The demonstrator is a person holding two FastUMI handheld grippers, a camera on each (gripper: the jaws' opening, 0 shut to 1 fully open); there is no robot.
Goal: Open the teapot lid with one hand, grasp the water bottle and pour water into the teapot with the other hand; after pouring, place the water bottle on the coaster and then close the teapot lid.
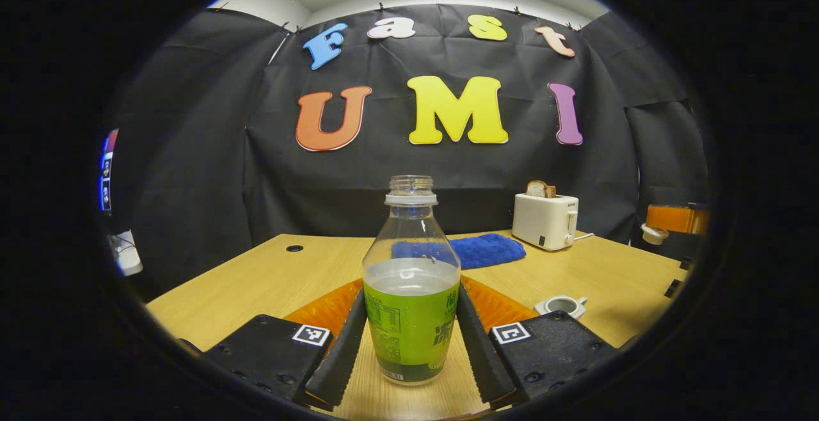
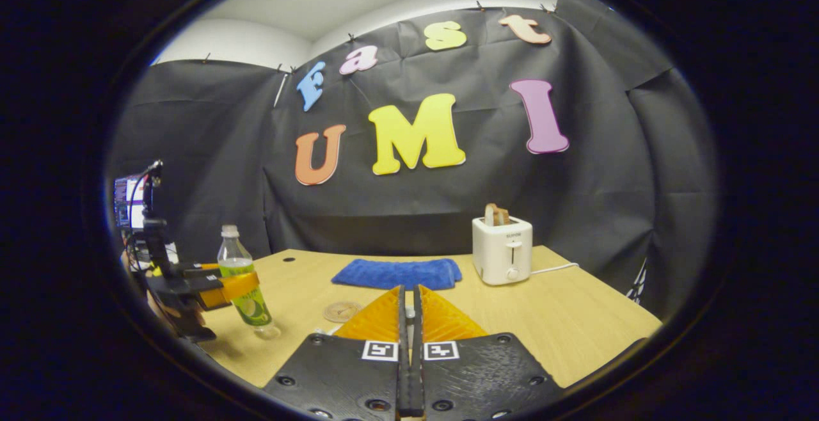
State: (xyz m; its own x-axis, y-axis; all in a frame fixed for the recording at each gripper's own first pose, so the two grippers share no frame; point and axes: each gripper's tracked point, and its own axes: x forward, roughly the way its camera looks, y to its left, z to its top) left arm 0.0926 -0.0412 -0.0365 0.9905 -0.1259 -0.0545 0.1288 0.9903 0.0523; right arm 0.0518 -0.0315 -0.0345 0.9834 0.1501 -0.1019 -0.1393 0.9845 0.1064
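Both fingers of the left gripper (image 1: 411,338) press the sides of the uncapped water bottle (image 1: 411,293), upright near the table's (image 1: 256,280) front edge and roughly half full of clear water. Right gripper (image 2: 409,318) fingers sit closed together, holding nothing visible. Toward the back edge lie a blue cloth (image 2: 397,274) and a toaster (image 2: 502,251) holding bread; a round coaster (image 2: 342,311) lies mid-table.

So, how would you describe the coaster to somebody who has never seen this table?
Start at the white toaster at the back of the wooden table, then the blue towel left of it. In front of the towel lies the coaster: a small, flat, round, light brown disc, the only round flat thing there.
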